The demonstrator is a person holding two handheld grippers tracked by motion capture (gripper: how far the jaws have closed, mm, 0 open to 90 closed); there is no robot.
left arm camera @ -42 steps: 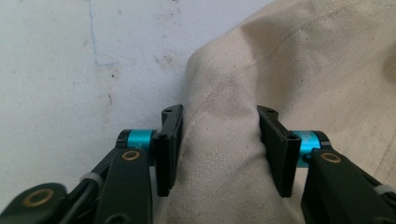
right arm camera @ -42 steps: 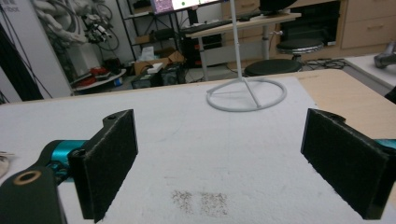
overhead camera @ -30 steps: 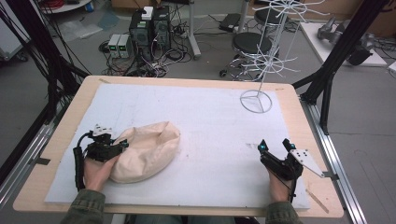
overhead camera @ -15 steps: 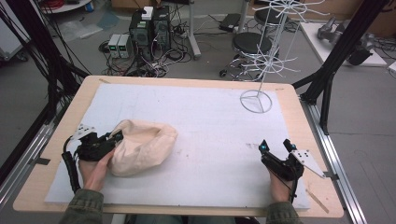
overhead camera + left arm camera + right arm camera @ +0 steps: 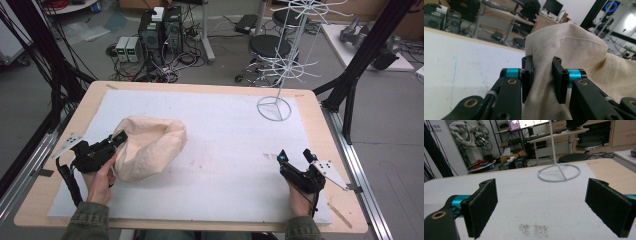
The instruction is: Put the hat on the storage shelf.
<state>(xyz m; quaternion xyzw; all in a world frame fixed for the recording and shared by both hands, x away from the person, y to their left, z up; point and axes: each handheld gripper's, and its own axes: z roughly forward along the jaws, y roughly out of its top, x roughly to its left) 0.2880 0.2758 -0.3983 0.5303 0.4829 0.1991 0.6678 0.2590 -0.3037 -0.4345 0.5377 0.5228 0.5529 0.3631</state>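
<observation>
Two grippers were in my hands: the left gripper [image 5: 119, 139] had just clamped on a fold of the cream cloth bag [image 5: 150, 147], bunched at nine o'clock on the white worktop [image 5: 225, 145]. At four o'clock, my right gripper [image 5: 295, 156] sat wide open, empty.

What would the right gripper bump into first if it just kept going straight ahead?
Probably the white wire rack's ring base. The right gripper has open, empty jaws pointing across bare white table cover, and the ring sits just about straight ahead, maybe slightly to one side. Depth is hard to judge.
</observation>
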